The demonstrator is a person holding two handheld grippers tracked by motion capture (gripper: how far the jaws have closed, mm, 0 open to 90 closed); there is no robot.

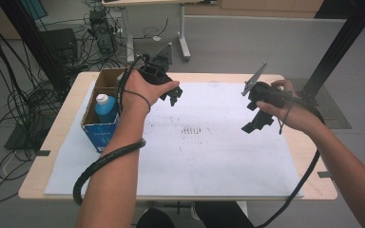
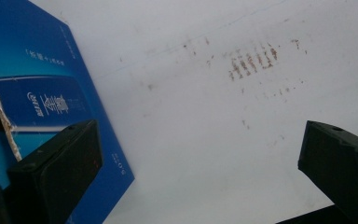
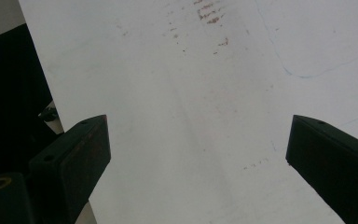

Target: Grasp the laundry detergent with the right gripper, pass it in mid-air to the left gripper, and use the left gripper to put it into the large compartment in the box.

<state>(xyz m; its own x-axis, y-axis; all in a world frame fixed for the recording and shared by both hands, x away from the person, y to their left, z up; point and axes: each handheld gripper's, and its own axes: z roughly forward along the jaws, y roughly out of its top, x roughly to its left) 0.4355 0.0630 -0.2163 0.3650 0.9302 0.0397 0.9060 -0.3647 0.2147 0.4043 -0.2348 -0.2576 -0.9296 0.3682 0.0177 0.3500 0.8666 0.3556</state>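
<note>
1. Covering most of the pale wooden table [image 1: 62, 142], the large white paper sheet [image 1: 218, 156] lies flat as a work surface; faint reddish-brown scuff marks [image 1: 192, 129] sit near its middle, too smudged to read.
2. Standing at the sheet's far left edge, the open blue-sided cardboard box [image 1: 100, 133] keeps its load upright and within the left hand's reach; its printed side is cut off in the left gripper view.
3. Resting inside that box, the blue plastic bottle with a white cap [image 1: 105, 108] shows just its top; the body is hidden by the box wall.
4. Hovering right of the box, the black left gripper [image 1: 171, 93] has its jaws spread wide, holding nothing.
5. Waiting at the right, the black right gripper [image 1: 256, 118] is likewise wide open and empty.
</note>
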